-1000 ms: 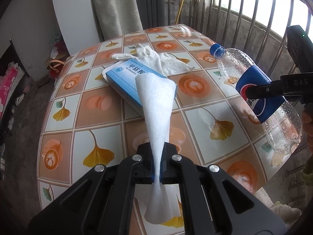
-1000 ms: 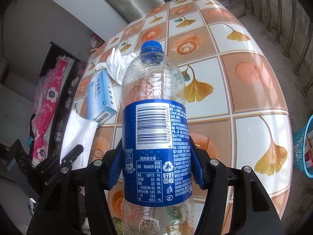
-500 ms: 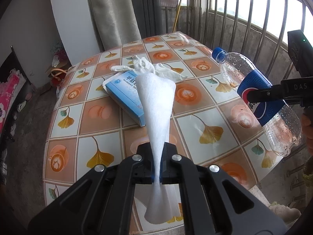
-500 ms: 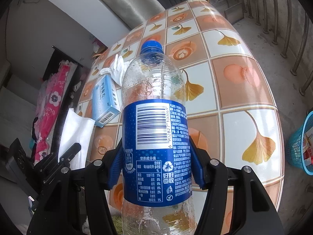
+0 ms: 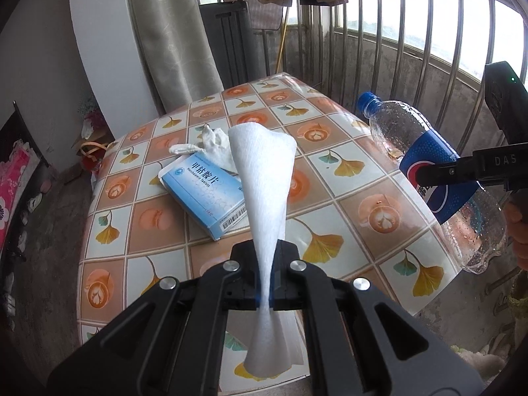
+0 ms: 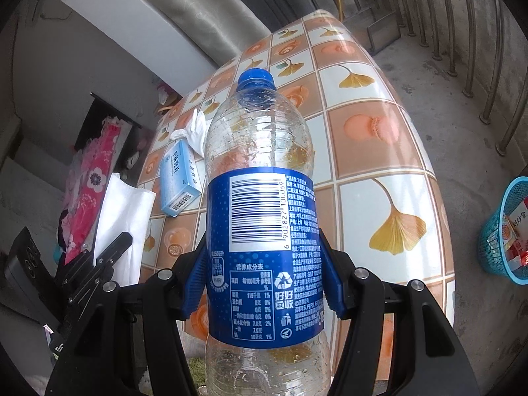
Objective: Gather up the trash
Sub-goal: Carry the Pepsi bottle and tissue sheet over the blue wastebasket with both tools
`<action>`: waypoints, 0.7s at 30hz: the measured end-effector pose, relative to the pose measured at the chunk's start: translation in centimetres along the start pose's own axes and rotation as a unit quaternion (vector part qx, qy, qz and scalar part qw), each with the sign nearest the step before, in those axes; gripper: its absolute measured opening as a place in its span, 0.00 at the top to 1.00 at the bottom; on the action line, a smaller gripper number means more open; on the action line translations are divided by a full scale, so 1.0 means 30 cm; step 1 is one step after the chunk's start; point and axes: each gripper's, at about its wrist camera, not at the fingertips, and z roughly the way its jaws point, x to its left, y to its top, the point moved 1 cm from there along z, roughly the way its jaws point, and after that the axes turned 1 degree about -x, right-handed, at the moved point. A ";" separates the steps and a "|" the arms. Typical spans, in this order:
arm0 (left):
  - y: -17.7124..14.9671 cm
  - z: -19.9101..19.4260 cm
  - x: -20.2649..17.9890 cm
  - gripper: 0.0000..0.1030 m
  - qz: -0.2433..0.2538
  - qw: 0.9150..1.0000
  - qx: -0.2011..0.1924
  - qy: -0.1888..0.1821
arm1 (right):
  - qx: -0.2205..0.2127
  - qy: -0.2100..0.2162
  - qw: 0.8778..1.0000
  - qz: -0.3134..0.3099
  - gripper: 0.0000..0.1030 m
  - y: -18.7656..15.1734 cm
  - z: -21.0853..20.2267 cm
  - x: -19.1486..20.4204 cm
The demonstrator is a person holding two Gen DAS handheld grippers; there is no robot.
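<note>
My left gripper (image 5: 265,292) is shut on a white paper towel (image 5: 264,178), which sticks up from the pads and hangs below them, above the table's near edge. My right gripper (image 6: 262,283) is shut on an empty clear plastic bottle (image 6: 259,165) with a blue label and blue cap, held off the table. The same bottle (image 5: 425,165) shows at the right of the left wrist view, clamped by a black finger. On the table lie a blue medicine box (image 5: 206,191) and a crumpled white glove (image 5: 206,143) behind it.
The table (image 5: 349,204) has a tiled cloth with orange ginkgo leaves. A blue mesh trash basket (image 6: 505,231) with wrappers inside stands on the floor to the right. Metal railing (image 5: 429,49) runs behind the table; a curtain and white pillar stand at the back left.
Both grippers have risen and pulled back from the table with their loads. The table, box and glove look smaller and farther, and the blue basket has come further into the right wrist view.
</note>
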 end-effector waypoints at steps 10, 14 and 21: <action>0.065 -0.012 -0.119 0.99 0.039 0.999 -0.021 -0.019 | -0.026 -0.004 0.999 0.027 0.44 -0.030 -0.107 -0.088; 0.089 -0.015 -0.166 0.99 0.053 0.998 -0.029 -0.027 | -0.036 -0.009 0.999 0.036 0.44 -0.039 -0.146 -0.127; 0.119 -0.011 -0.238 0.99 0.074 0.996 -0.037 -0.037 | -0.052 -0.013 0.997 0.053 0.44 -0.056 -0.204 -0.193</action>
